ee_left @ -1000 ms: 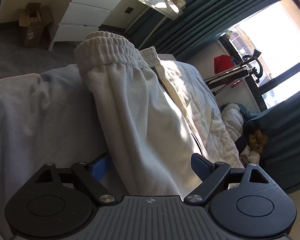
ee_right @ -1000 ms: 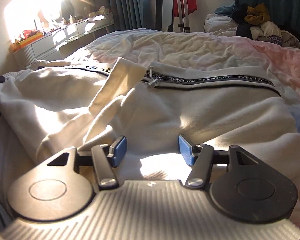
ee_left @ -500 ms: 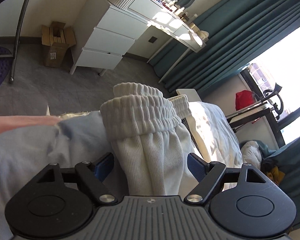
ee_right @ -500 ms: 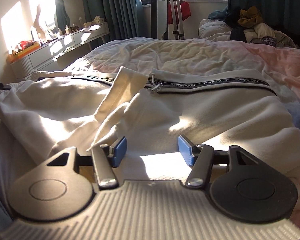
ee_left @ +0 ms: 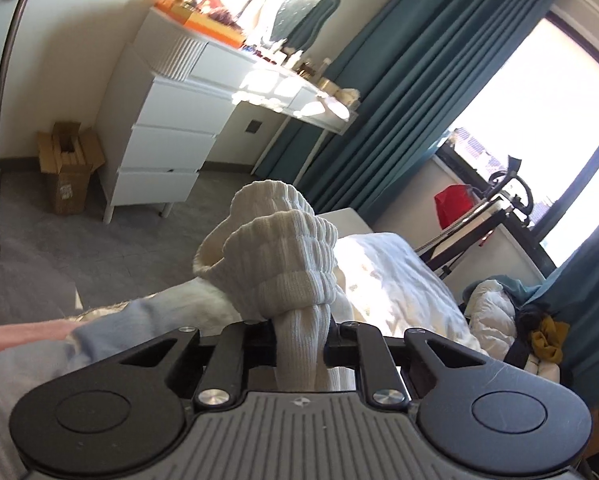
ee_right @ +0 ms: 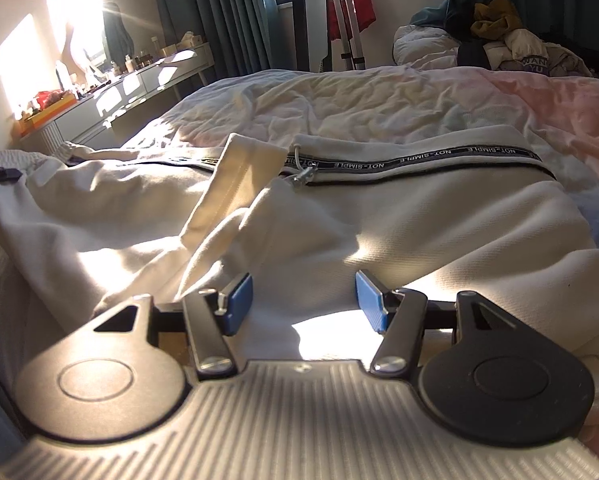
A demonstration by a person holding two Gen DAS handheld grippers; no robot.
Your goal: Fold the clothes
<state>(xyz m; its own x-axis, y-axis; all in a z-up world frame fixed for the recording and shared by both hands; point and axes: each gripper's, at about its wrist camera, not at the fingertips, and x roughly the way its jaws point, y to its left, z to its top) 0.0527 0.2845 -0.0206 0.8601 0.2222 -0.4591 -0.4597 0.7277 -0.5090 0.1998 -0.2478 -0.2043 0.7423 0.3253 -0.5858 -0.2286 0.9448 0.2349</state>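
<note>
Cream sweatpants [ee_right: 439, 220] with a black lettered side stripe [ee_right: 419, 160] lie across the bed. My left gripper [ee_left: 301, 344] is shut on the bunched ribbed ankle cuffs [ee_left: 275, 252], which stand up above its fingers at the bed's edge. My right gripper [ee_right: 303, 300] is open, its blue pads [ee_right: 239, 300] resting just over the waist end of the pants, with nothing between them. The cuffs and the left gripper show at the far left of the right wrist view [ee_right: 3, 164].
A white dresser [ee_left: 163, 152] and desk stand across the grey floor, with a cardboard box [ee_left: 65, 172] beside them. Teal curtains [ee_left: 399, 92] and a window lie beyond. A pile of clothes [ee_right: 499, 44] sits at the bed's far end, near a tripod [ee_right: 347, 16].
My left gripper has closed on the ankle cuffs and its view has tilted up toward the dresser. The right gripper has stayed open and almost still.
</note>
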